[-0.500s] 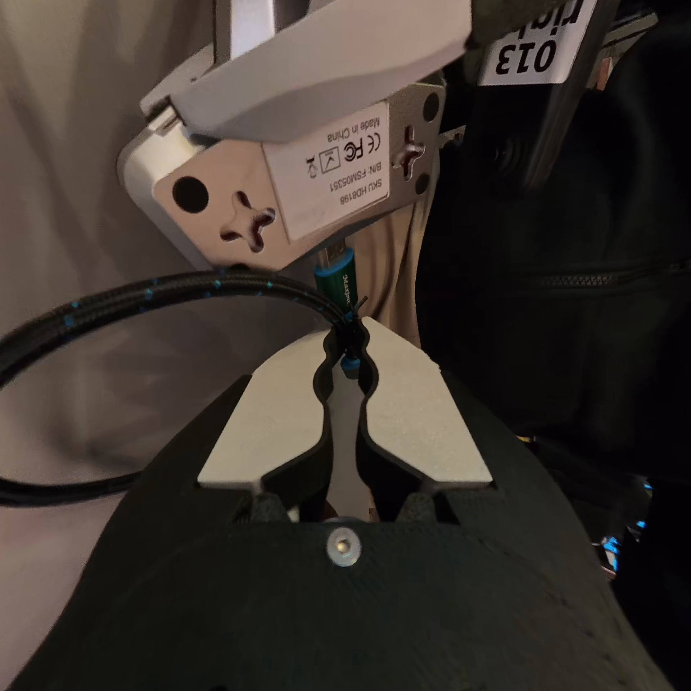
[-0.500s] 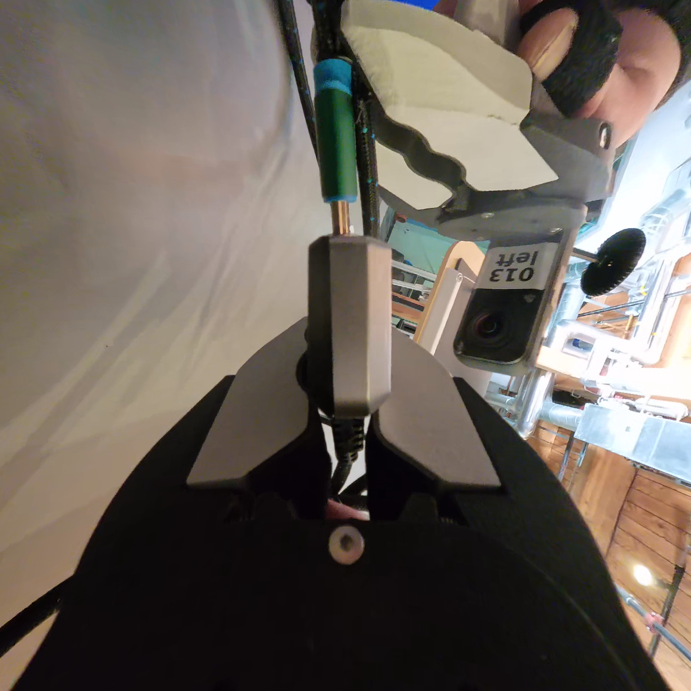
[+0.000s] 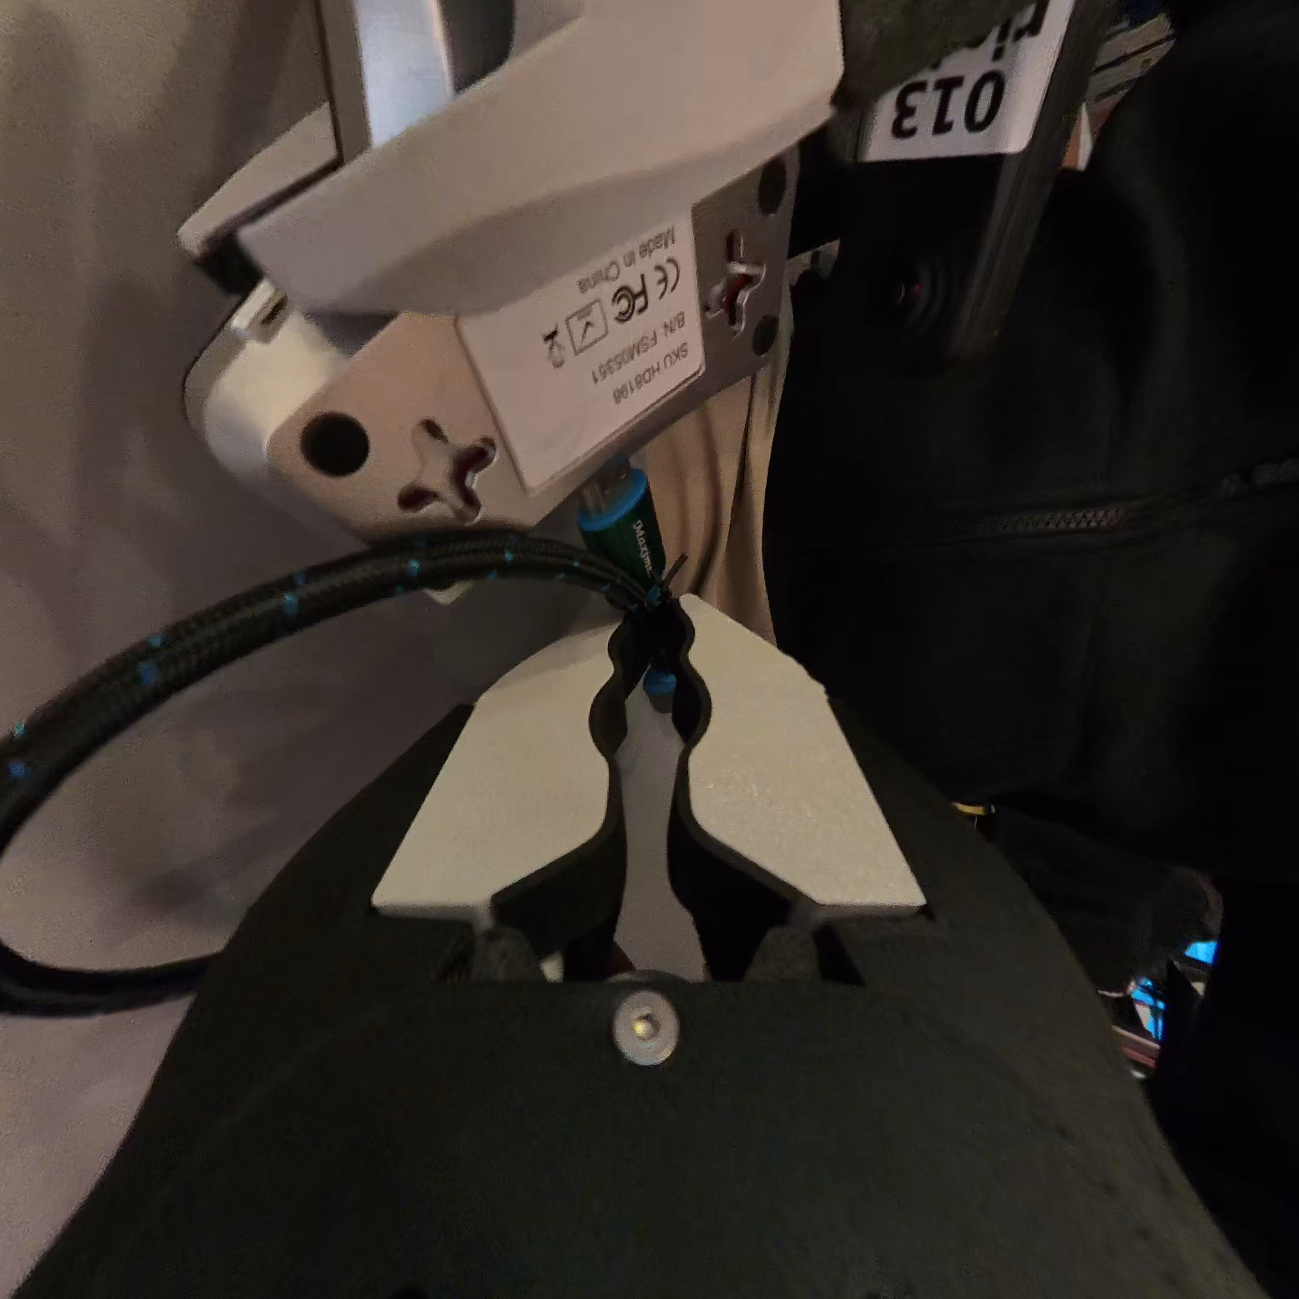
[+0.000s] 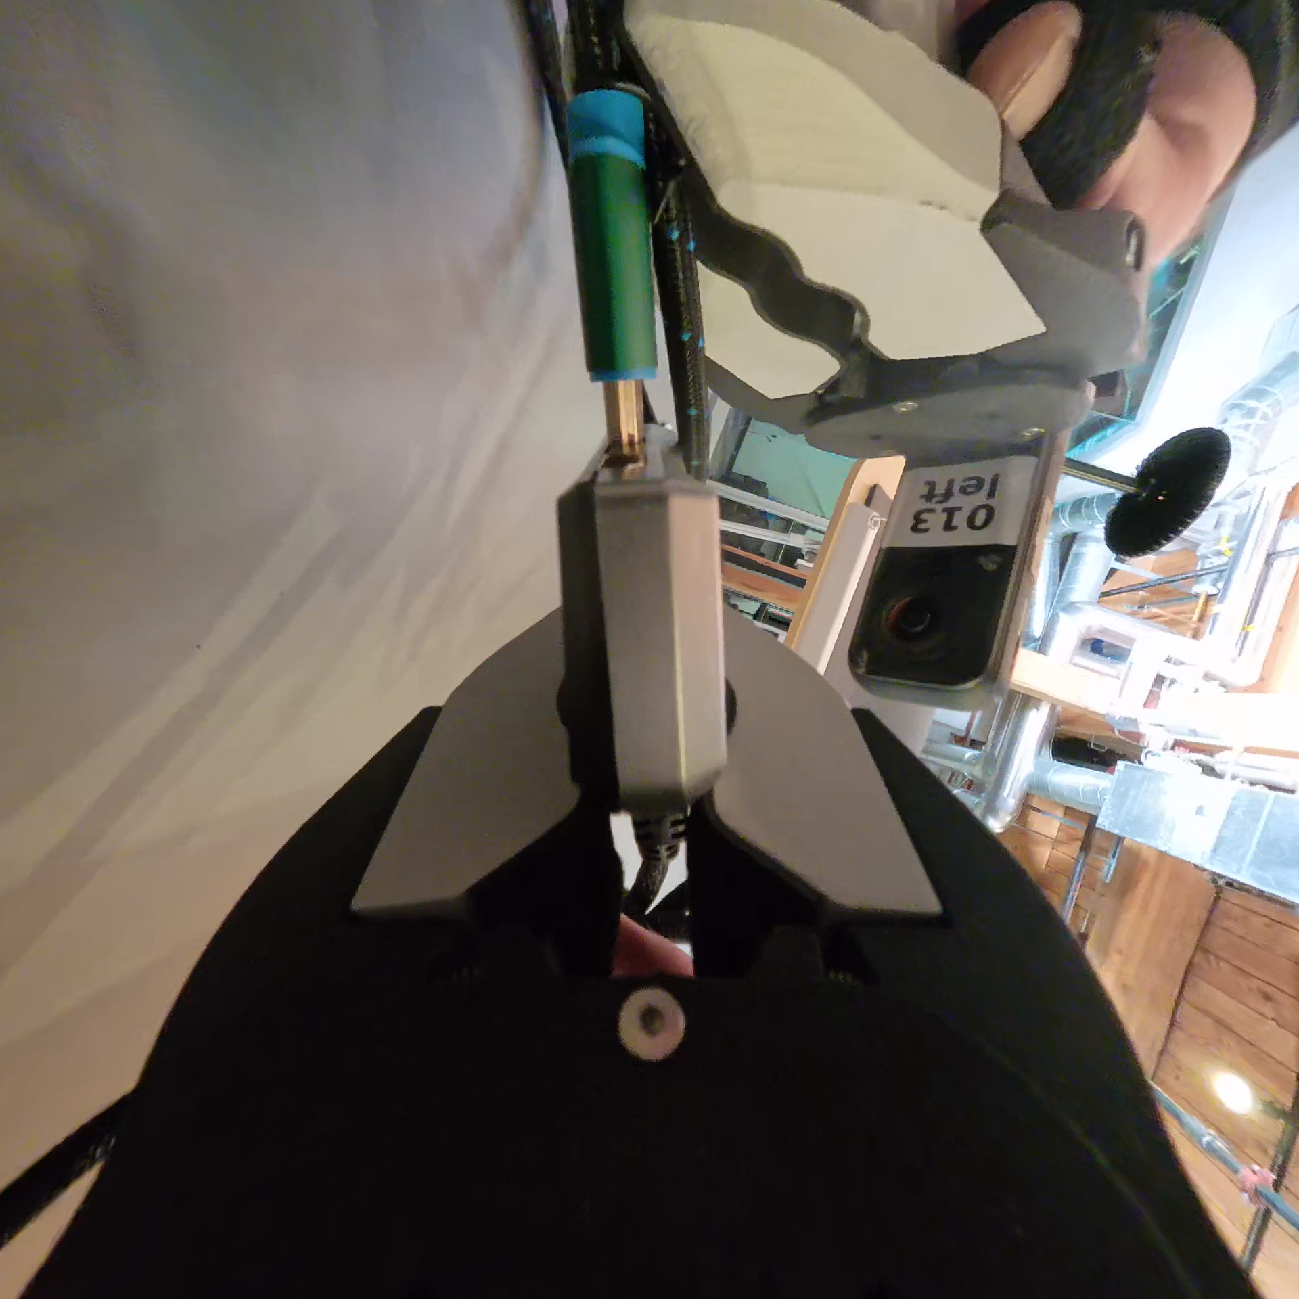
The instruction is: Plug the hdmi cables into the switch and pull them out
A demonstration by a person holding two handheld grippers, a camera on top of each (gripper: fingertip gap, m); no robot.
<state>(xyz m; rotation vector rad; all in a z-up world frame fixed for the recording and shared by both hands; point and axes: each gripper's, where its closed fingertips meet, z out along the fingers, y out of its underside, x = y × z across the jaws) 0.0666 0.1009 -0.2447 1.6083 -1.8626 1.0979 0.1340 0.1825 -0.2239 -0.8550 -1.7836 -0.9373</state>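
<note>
My right gripper [image 4: 647, 675] is shut on the silver HDMI switch [image 4: 657, 632] and holds it on edge. A green HDMI plug [image 4: 613, 267] with blue collars points at the switch's top port, and its gold tip [image 4: 624, 422] is partly inside. My left gripper [image 3: 650, 632] is shut on the rear of that green plug [image 3: 625, 527], where its black braided cable [image 3: 281, 597] bends off to the left. The switch's labelled underside [image 3: 393, 422] shows just beyond the plug. The left gripper [image 4: 808, 246] also shows at the top of the right wrist view.
A white cloth [image 3: 105, 351] fills the left of both views. A person's dark jacket [image 3: 1019, 562] is on the right, and a gloved hand [image 4: 1054, 91] holds the left gripper. The switch's own short black cable [image 4: 650, 864] runs back between my right fingers. My right fingertips sit around 10 centimeters from my left ones.
The green plug has drawn slightly back from the switch, so more of its gold tip shows. The switch has tilted a little in the views. Both grips are unchanged.
</note>
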